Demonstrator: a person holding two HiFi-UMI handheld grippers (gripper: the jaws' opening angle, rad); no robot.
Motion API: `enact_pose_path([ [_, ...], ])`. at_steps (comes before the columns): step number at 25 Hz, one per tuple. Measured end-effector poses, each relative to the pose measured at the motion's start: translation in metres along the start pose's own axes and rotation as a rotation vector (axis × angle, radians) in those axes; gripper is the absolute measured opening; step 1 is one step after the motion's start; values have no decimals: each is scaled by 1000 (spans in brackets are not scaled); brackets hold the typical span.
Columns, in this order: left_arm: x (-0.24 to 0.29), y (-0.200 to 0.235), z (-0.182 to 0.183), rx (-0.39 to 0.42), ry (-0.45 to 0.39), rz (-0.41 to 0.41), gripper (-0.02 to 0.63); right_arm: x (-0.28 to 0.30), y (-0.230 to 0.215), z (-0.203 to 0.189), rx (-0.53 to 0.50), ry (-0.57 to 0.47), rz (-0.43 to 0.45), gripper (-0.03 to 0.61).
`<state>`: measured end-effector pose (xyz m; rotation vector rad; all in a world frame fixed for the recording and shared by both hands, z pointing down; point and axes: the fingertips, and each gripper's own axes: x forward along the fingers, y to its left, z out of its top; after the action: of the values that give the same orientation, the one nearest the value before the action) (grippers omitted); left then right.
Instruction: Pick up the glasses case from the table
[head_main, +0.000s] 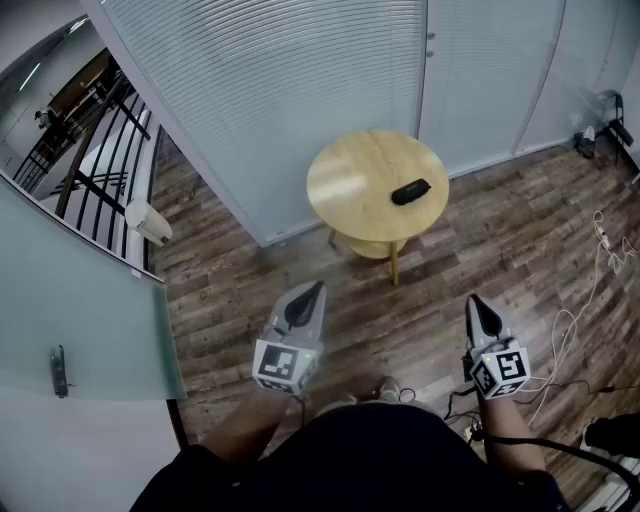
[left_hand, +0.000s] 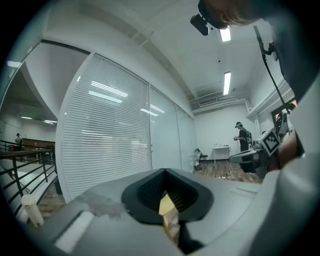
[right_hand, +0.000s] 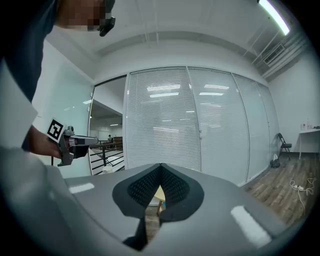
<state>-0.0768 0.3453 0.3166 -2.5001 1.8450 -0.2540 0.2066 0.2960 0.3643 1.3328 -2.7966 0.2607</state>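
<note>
A black glasses case (head_main: 410, 191) lies on the right half of a small round wooden table (head_main: 350, 185), in the head view. Both grippers hover low near my body, well short of the table. My left gripper (head_main: 318, 288) points toward the table's left side with its jaws shut and nothing in them. On the other side, my right gripper (head_main: 473, 300) is also shut and empty. In the left gripper view only a yellow sliver of the table (left_hand: 166, 205) shows through the closed left gripper (left_hand: 165, 170). The right gripper (right_hand: 160, 165) frames a bit of the table (right_hand: 160, 194) too.
A glass wall with white blinds (head_main: 300, 80) stands right behind the table. A frosted glass door (head_main: 70, 310) and a black railing (head_main: 100, 150) are at the left. White and black cables (head_main: 575, 340) trail over the wood floor at the right. A person (left_hand: 243, 136) stands far off.
</note>
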Motion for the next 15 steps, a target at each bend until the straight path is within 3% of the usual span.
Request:
enact_pose_path([
  [10, 48, -15, 14, 19, -16, -6, 5, 13, -31, -7, -1, 1, 21, 9],
  [15, 80, -40, 6, -36, -9, -7, 5, 29, -51, -11, 21, -18, 74, 9],
])
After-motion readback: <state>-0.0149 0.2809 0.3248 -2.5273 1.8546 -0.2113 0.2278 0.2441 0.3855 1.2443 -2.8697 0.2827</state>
